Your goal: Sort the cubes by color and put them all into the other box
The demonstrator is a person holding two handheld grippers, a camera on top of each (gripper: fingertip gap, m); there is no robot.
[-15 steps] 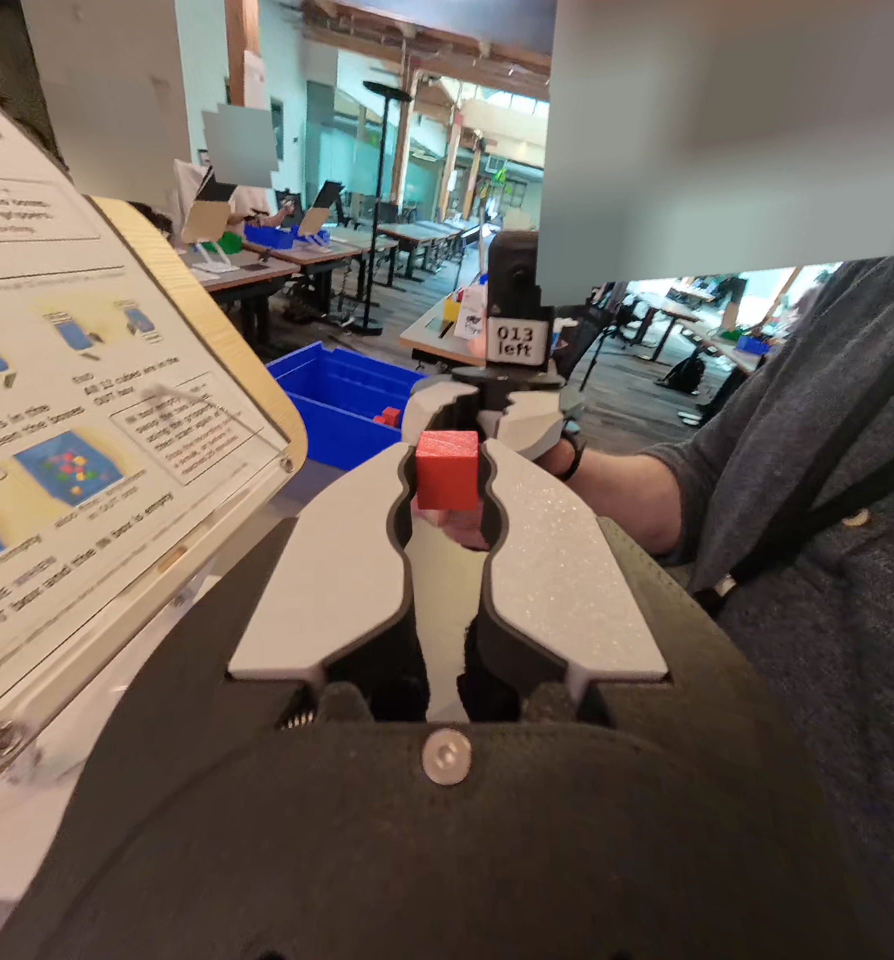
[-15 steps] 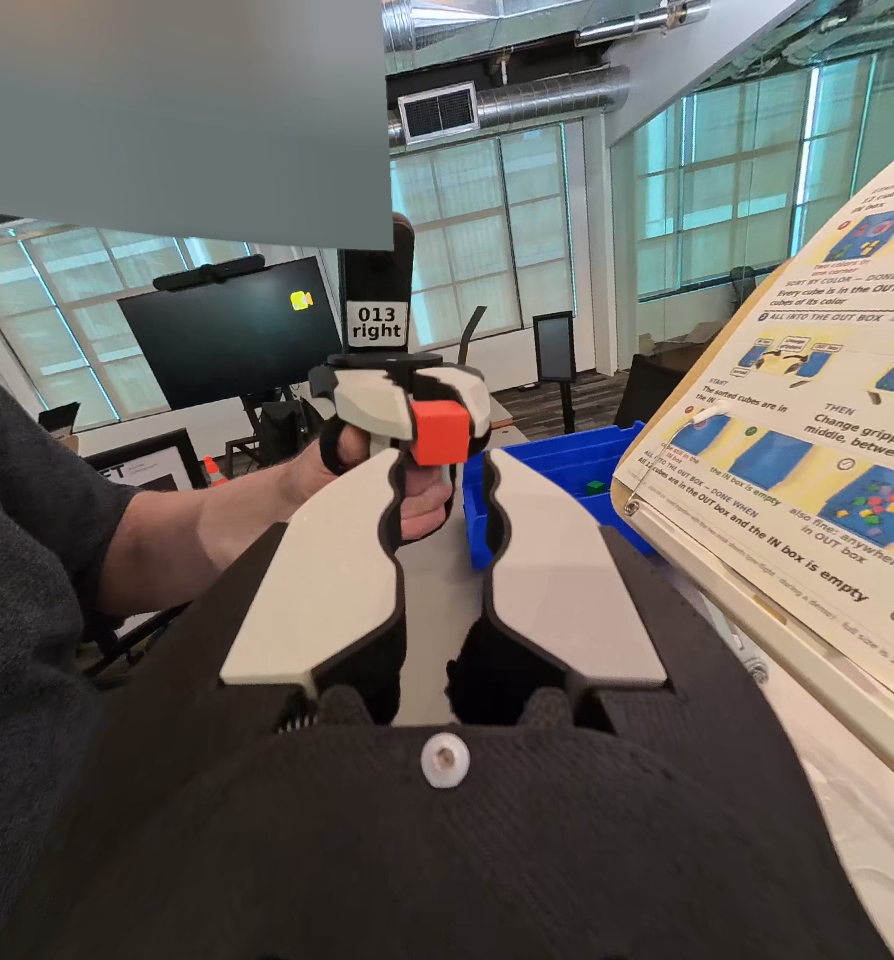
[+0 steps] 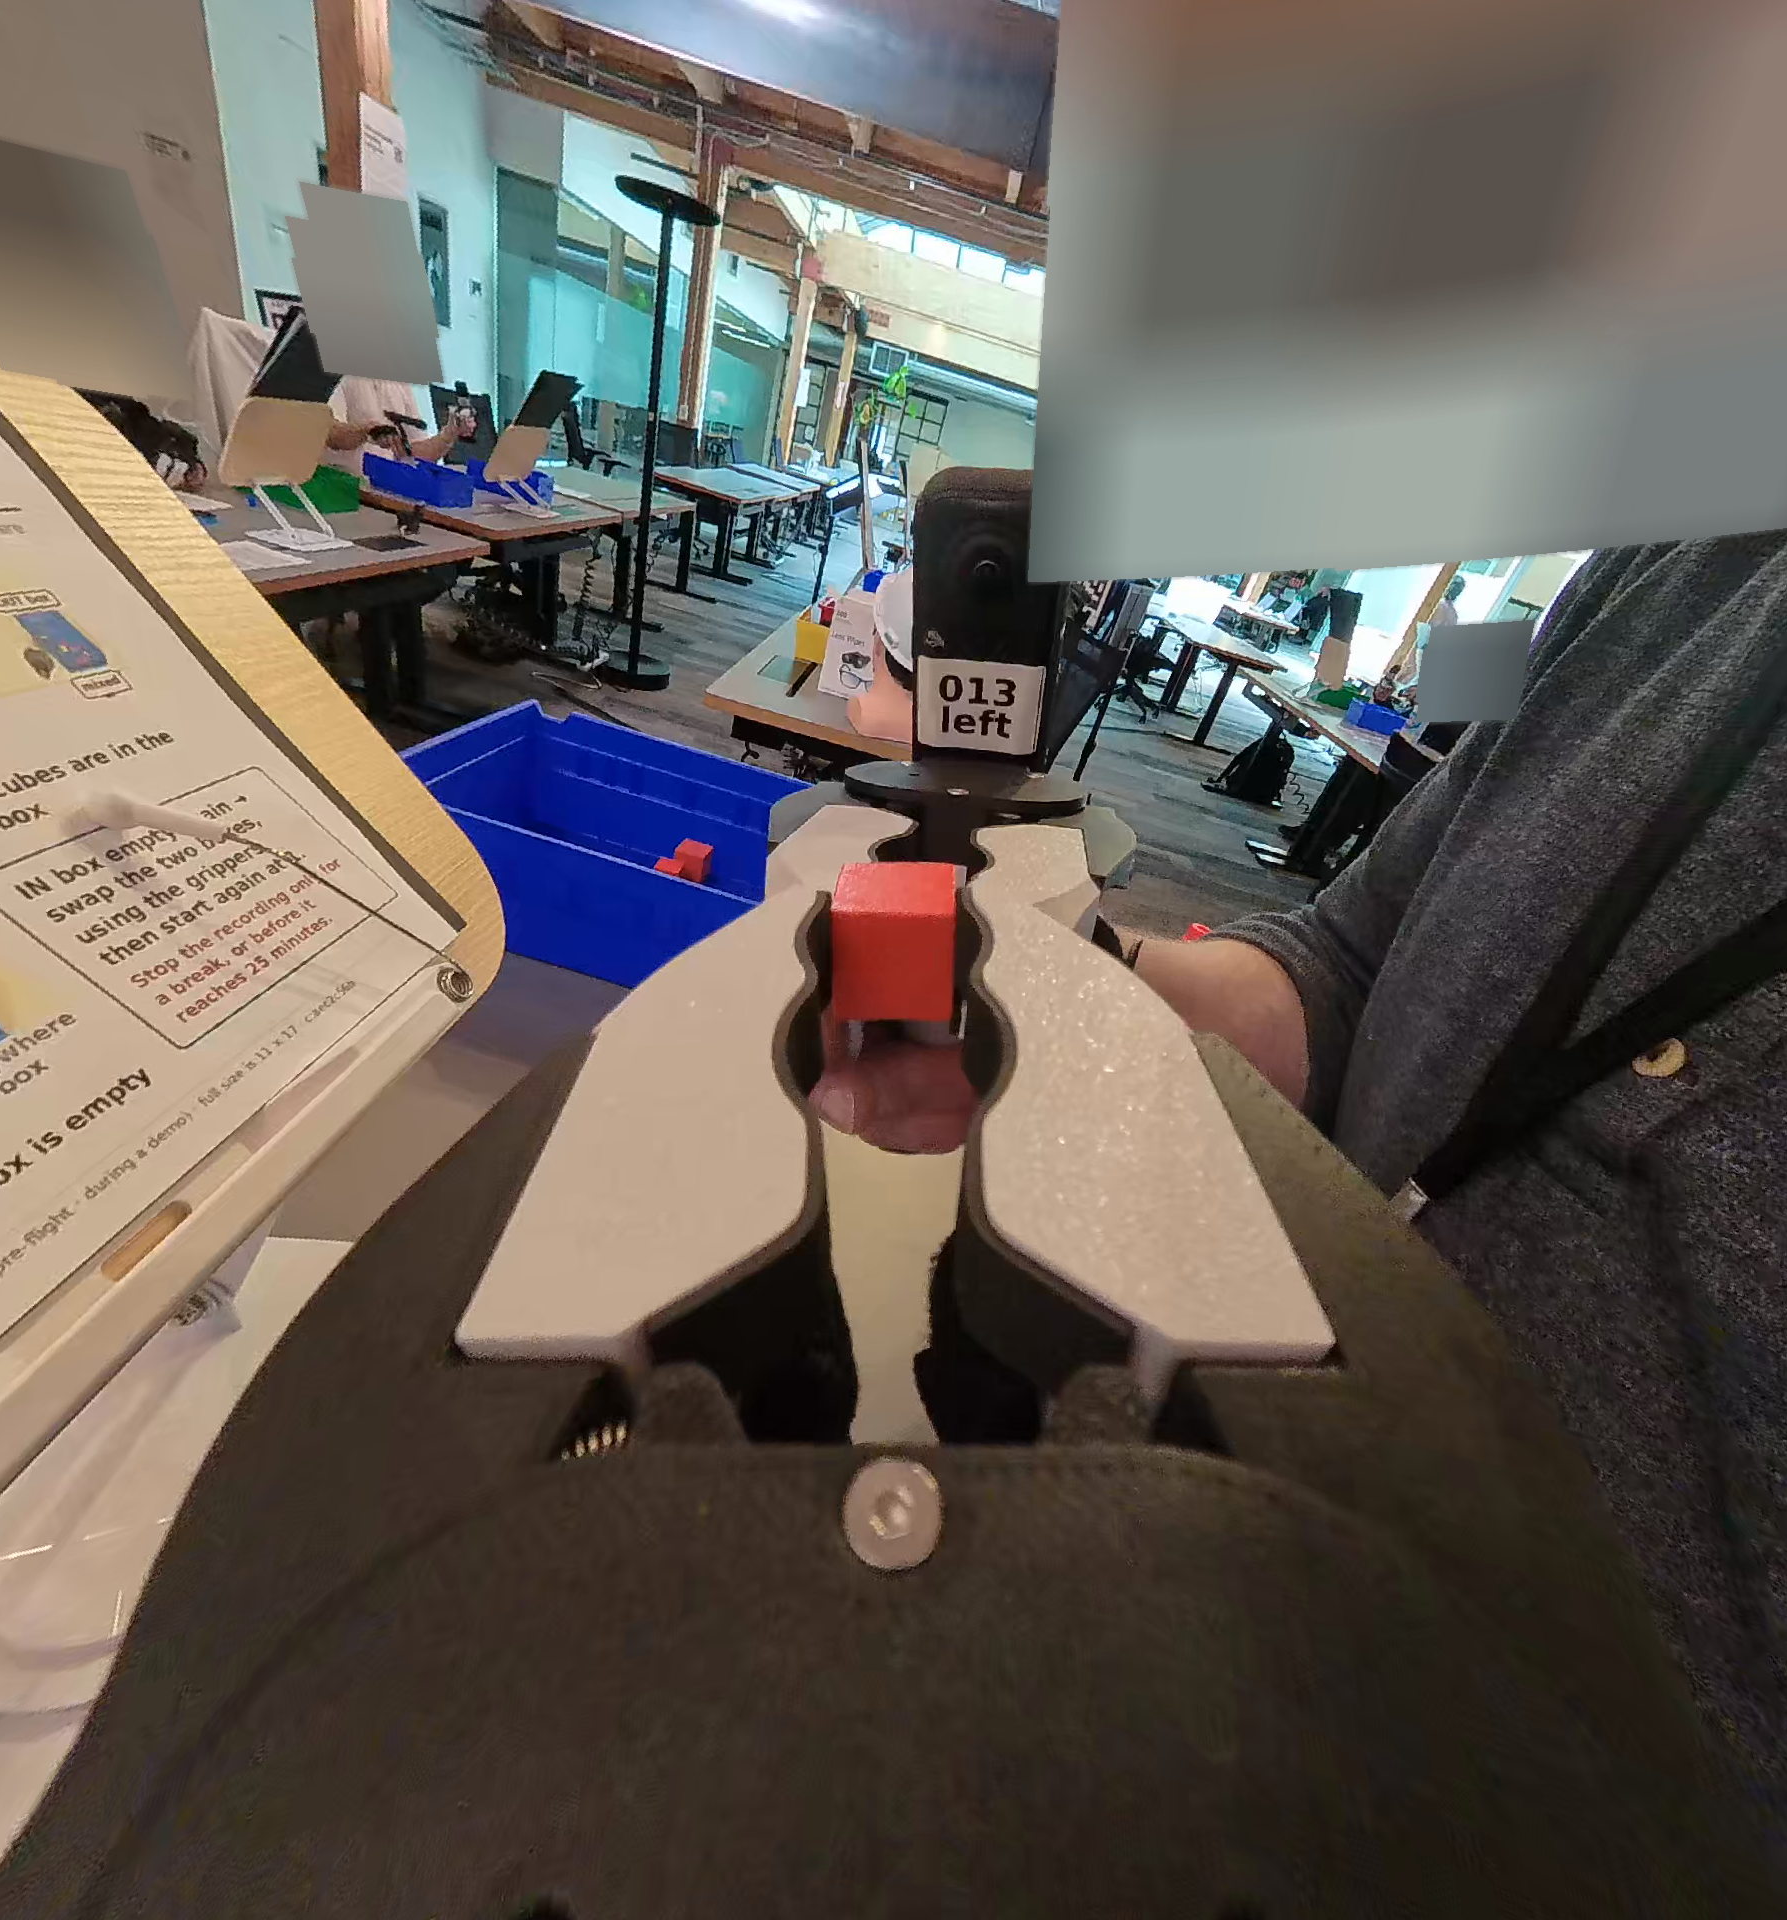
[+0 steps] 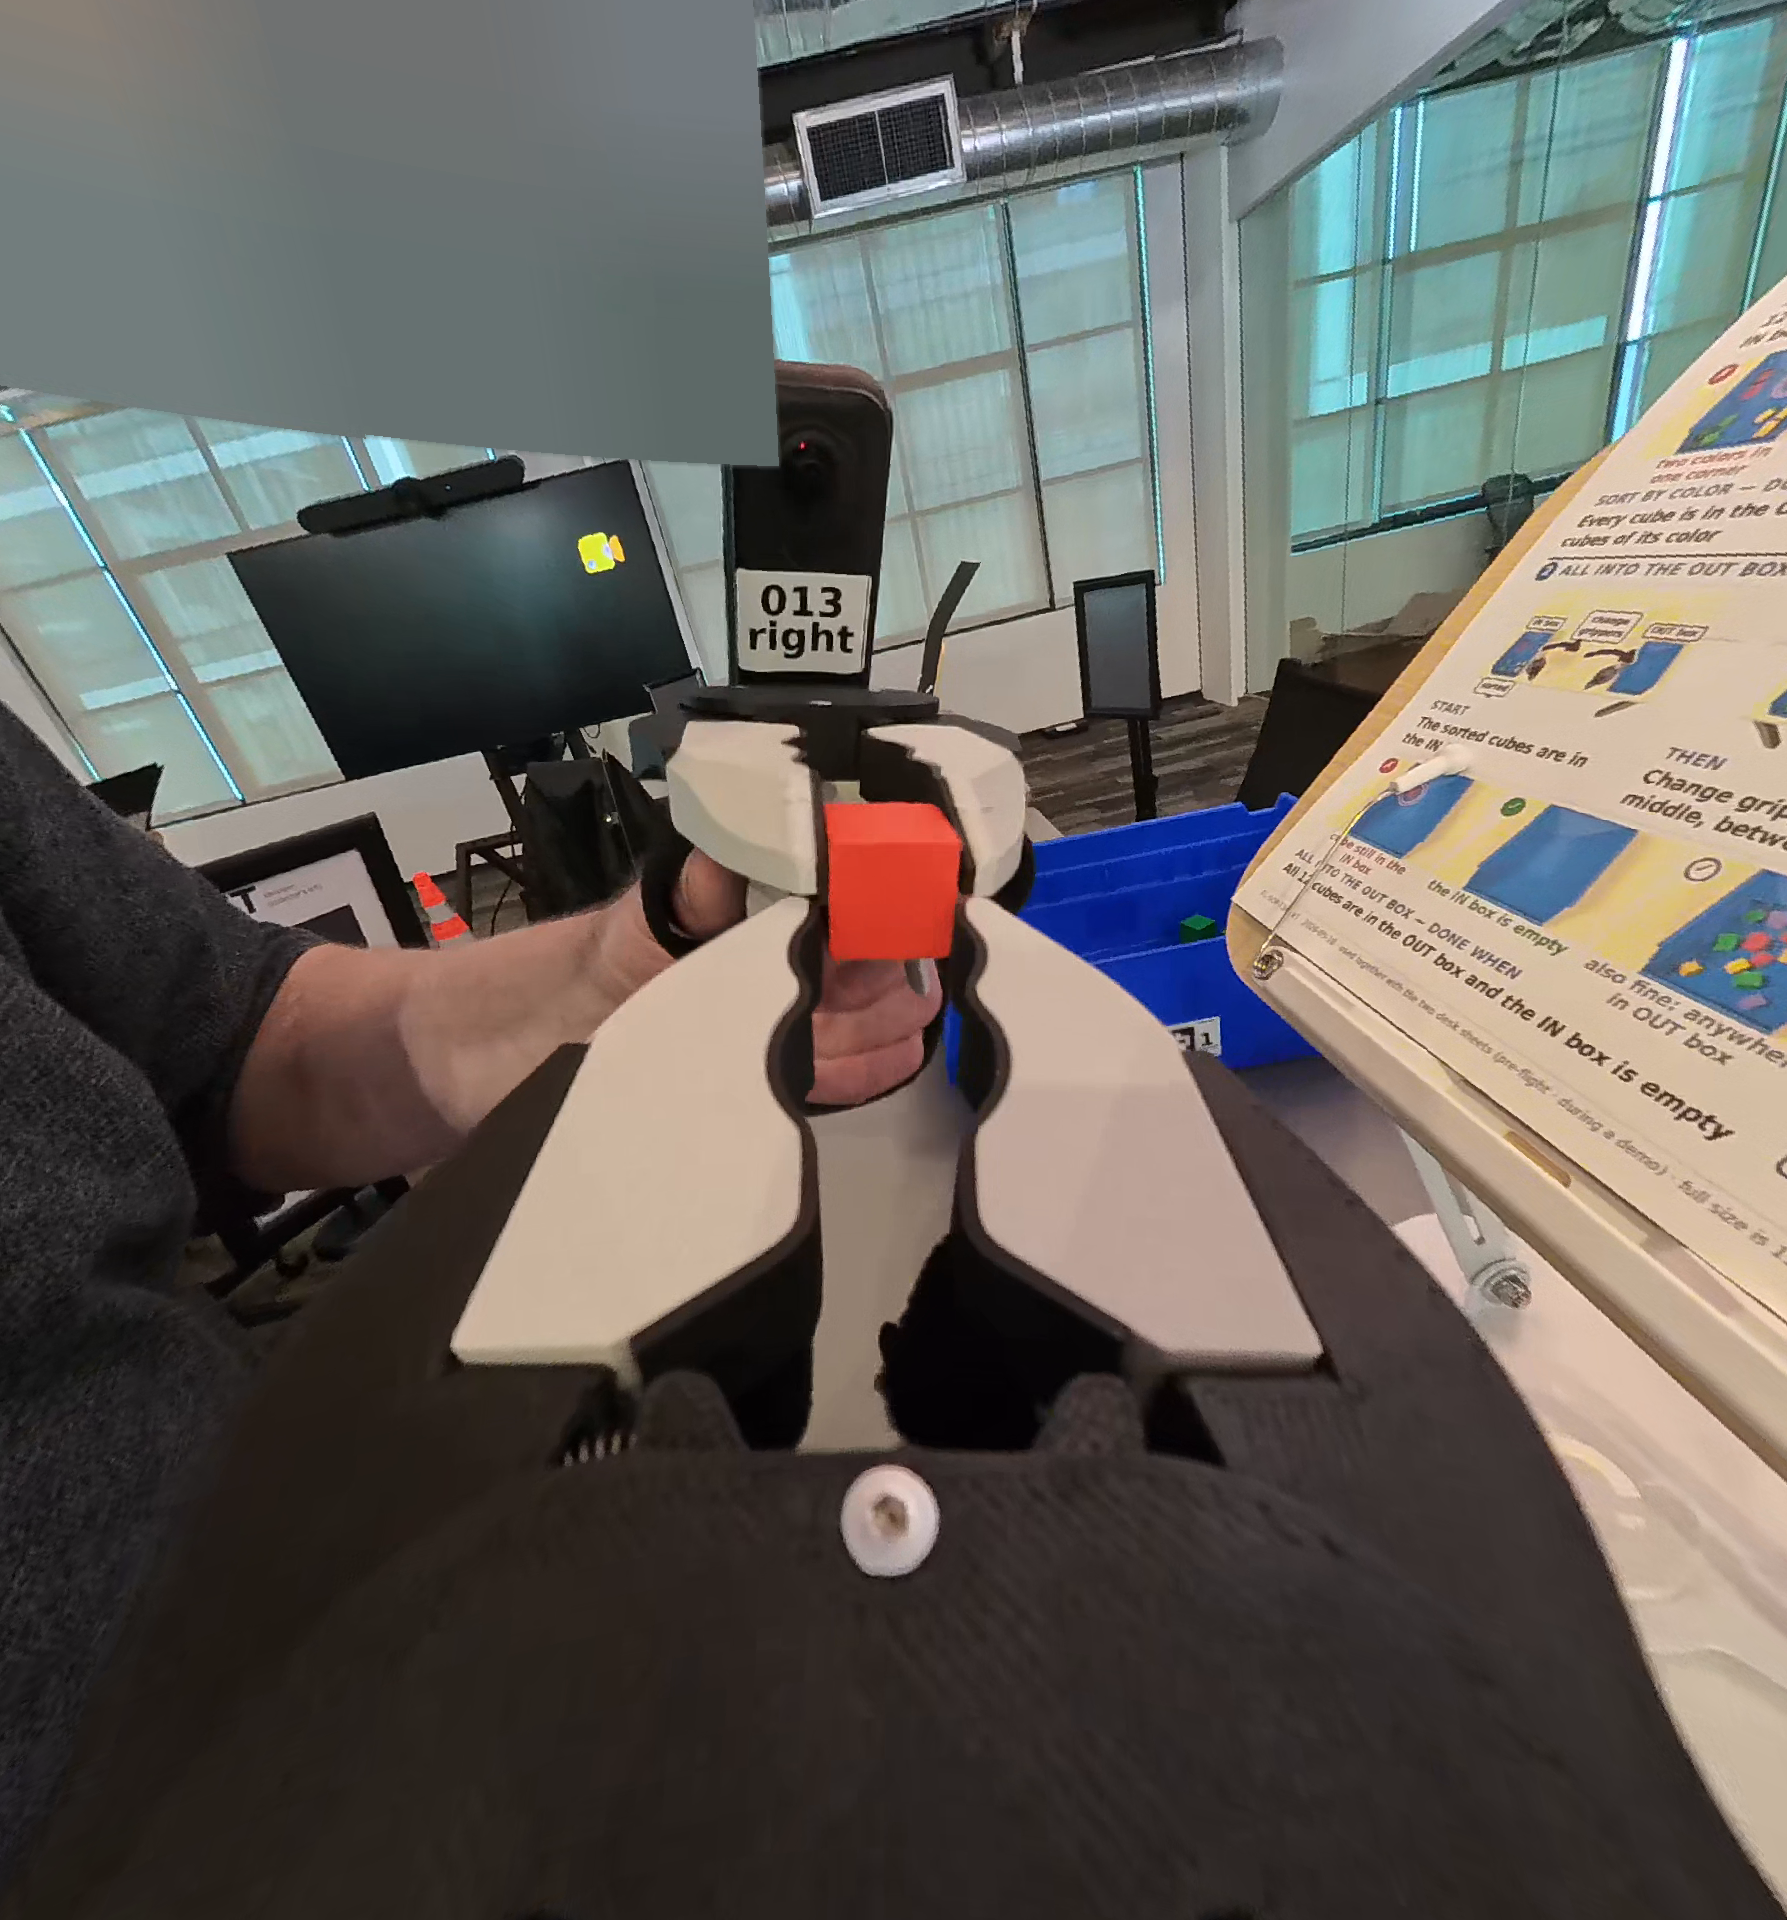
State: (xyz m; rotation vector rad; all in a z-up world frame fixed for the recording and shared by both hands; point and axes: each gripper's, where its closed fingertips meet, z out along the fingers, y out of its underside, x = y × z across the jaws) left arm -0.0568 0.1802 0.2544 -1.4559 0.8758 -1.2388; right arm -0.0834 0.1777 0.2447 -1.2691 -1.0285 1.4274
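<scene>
The left tongs (image 3: 894, 935) are gripping a small red plastic cube (image 3: 889, 940) at their tips, the pads sitting against its two sides and the opening staying narrow. The right tongs (image 4: 889, 904) are pointing straight at them, tip to tip, with their own fingers reaching along either side of the same cube. Only thin dark slits are showing there, so I cannot tell whether those pads are pressing or just flanking it. A hand (image 4: 858, 1029) is wrapping the handle just beyond the right tongs' tips.

Beyond and to the left of the left tongs, a blue plastic box (image 3: 598, 904) is sitting on the surface, with two red cubes (image 3: 686, 860) lying in it. Beyond and to the right of the right tongs, a second blue plastic box (image 4: 1097, 987) is holding a small green cube (image 4: 1197, 927). A tilted, wood-edged instruction board (image 4: 1595, 831) is standing close beside that second box.
</scene>
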